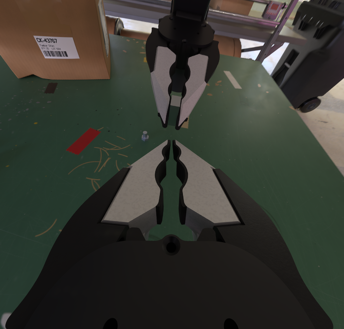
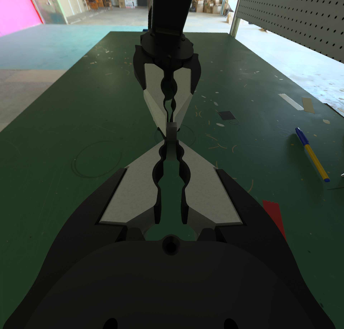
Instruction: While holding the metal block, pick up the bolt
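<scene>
A small grey bolt [image 1: 144,136] stands head-down on the green mat [image 1: 242,152], just left of my left gripper [image 1: 171,142]. That gripper is shut and empty, a short way above the mat. My right gripper [image 2: 171,143] faces it tip to tip and is shut on the grey metal block [image 2: 171,148], held off the mat. In the left wrist view the right gripper [image 1: 171,127] hangs opposite with the block [image 1: 175,103] between its fingers. In the right wrist view the left gripper [image 2: 170,121] shows just behind the block. The bolt does not show in the right wrist view.
A cardboard box [image 1: 55,31] with a white label stands at the far left. A strip of red tape [image 1: 83,141] lies left of the bolt. A blue and yellow pen [image 2: 312,156] lies on the mat. A black wheeled bin [image 1: 316,49] and a pegboard [image 2: 297,21] stand past the table's edges.
</scene>
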